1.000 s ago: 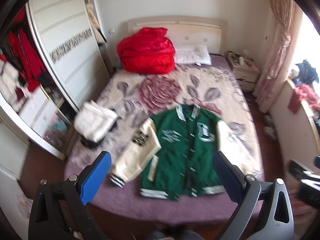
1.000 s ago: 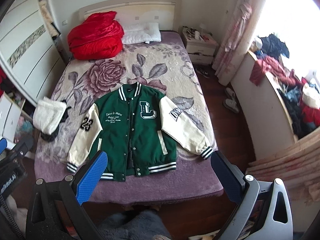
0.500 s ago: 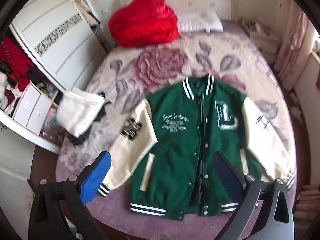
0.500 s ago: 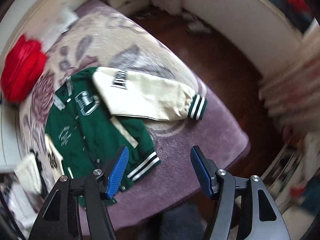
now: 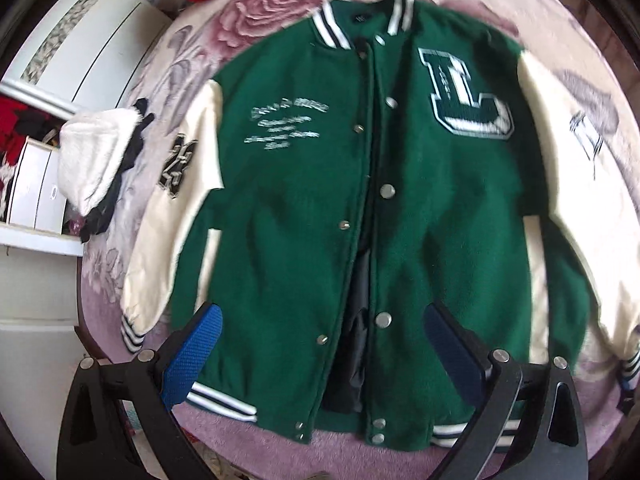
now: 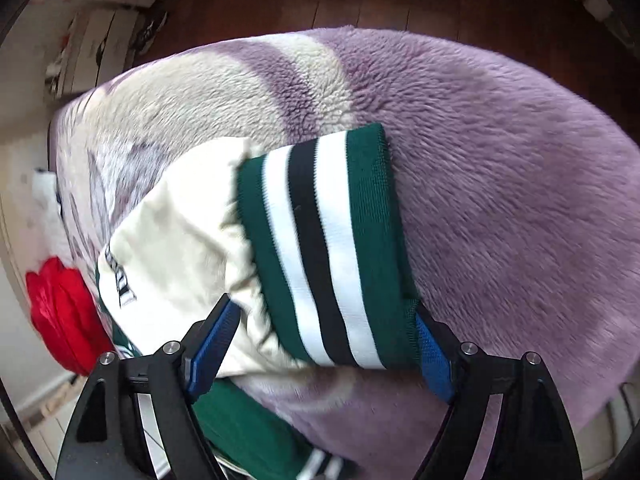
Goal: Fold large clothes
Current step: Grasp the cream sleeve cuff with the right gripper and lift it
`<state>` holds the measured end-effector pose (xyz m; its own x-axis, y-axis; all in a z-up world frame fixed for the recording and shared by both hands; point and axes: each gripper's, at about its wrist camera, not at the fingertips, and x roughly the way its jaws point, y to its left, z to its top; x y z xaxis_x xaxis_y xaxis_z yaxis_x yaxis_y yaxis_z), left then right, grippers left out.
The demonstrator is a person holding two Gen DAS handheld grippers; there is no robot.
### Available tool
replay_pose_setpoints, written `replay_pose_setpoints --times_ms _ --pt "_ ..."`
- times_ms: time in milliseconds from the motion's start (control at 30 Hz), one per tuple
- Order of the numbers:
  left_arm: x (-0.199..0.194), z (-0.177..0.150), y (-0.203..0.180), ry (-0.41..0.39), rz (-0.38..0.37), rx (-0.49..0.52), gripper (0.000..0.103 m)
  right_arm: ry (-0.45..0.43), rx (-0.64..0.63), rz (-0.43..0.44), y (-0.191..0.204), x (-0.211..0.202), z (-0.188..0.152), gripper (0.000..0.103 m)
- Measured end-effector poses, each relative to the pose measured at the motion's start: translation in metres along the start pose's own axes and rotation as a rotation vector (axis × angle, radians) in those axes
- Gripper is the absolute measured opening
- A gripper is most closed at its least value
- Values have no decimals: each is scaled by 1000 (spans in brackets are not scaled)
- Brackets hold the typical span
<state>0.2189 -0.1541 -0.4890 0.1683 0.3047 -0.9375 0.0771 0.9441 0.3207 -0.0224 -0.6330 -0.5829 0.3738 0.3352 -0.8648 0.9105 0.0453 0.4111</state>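
While left wrist sees whole jacket (image 5: 360, 200) | right: striped cuff (image 6: 324, 248) between fingers (image 6: 212, 344)

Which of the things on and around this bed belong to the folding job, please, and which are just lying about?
For the job:
- green varsity jacket, spread flat
- its striped sleeve cuff, between the open right tongs
- left tongs, open over the hem

Lying about:
- red quilt
- white fleece bundle
- wardrobe
- floral blanket, the work surface
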Motion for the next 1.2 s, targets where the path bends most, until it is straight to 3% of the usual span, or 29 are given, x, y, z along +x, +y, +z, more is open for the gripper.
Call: replay_pose_setpoints --times_ms 67,100,133,167,300,367,433,467,633,700,733,800,900,967,1000,1033,1100,1200 --pt "11 3 -11 -12 17 28 103 -72 -13 -4 2 2 0 74" --pt "16 3 -16 -20 21 47 103 -100 -47 -15 7 -2 -1 48" --pt "20 5 -21 -22 26 61 103 -113 -86 -14 12 -6 -2 37" --pt "24 4 -26 -25 32 76 103 -137 -114 -8 16 -14 -3 34" --pt "34 4 -40 -50 35 134 103 -313 -209 -98 33 -48 10 32" --pt "39 4 -45 -55 29 152 103 -306 -259 -173 47 -36 26 33" --pt "44 3 -49 -41 14 162 103 -226 -302 -242 61 -13 42 50" --pt "45 5 -49 -37 5 161 103 -203 -291 -255 61 -11 46 52" --pt "44 11 -47 -45 -27 146 103 -200 -16 15 6 -50 26 67" --pt "47 19 -48 -47 -36 145 103 -134 66 151 -15 -36 13 76" --pt "50 23 -49 -46 -33 143 103 -93 70 198 -18 -18 11 76" --pt "56 33 -49 -40 -38 136 103 -58 68 230 -18 18 13 76" --pt "60 52 -46 -63 -43 115 103 -161 99 293 -7 46 26 78" --pt "60 66 -43 -94 -27 115 103 -273 104 340 9 48 30 61" --pt "61 73 -41 -107 -21 114 103 -293 103 337 15 49 34 20" --pt "63 80 -39 -116 -16 111 103 -306 104 377 24 53 38 14" --pt "66 89 -32 -122 -12 100 103 -332 88 375 46 51 44 13" --pt "70 103 -11 -131 -9 57 103 -399 -2 386 95 11 47 12"
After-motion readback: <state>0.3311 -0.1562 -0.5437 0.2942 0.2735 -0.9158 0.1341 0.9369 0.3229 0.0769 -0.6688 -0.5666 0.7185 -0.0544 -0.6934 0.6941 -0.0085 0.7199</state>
